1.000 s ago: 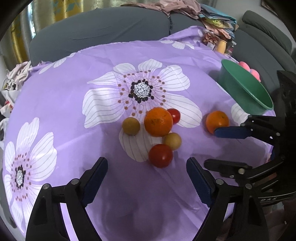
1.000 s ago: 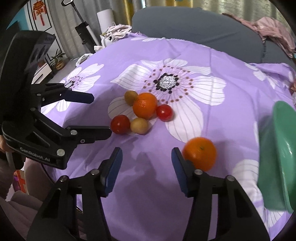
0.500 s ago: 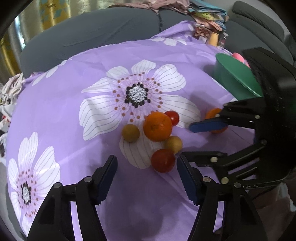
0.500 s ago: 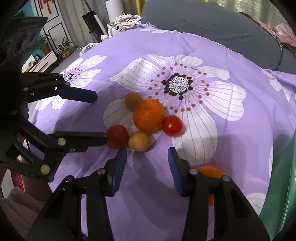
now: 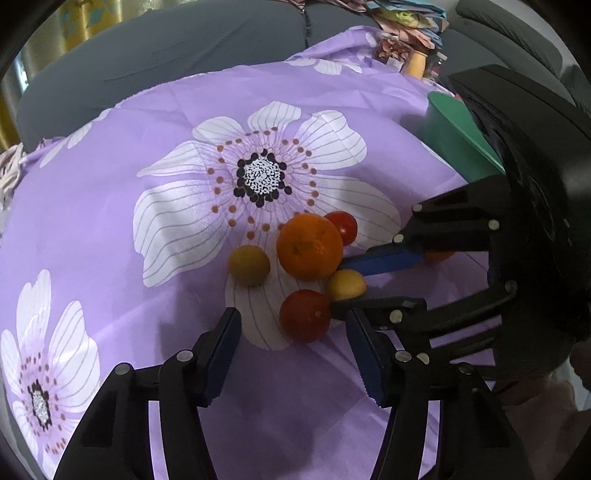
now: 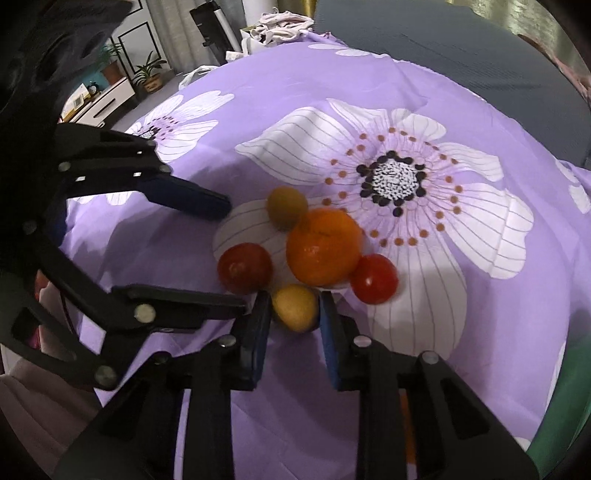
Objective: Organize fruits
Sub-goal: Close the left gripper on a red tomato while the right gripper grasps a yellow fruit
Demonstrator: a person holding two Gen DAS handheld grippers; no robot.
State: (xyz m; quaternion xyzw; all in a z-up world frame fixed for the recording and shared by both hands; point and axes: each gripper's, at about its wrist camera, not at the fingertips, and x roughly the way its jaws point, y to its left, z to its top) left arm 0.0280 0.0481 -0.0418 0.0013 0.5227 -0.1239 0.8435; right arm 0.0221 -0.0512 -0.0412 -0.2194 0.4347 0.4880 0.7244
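Since 1 s ago both tongs moved in on the fruit pile. Big orange (image 6: 323,246) sits just ahead of right tongs (image 6: 294,309), whose jaws, not clearly gripping yet, straddle the yellow fruit (image 6: 294,307). Left tongs (image 5: 293,341) open, red tomato (image 5: 304,315) just ahead.

Grey sofa (image 5: 184,48) (curtains (image 6: 162,26) behind).

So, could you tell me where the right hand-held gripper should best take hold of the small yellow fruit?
Grip the small yellow fruit across its round middle, coming in low from the near side, where the right hand-held gripper already straddles it. The orange behind and the tomato at its left block other approaches.
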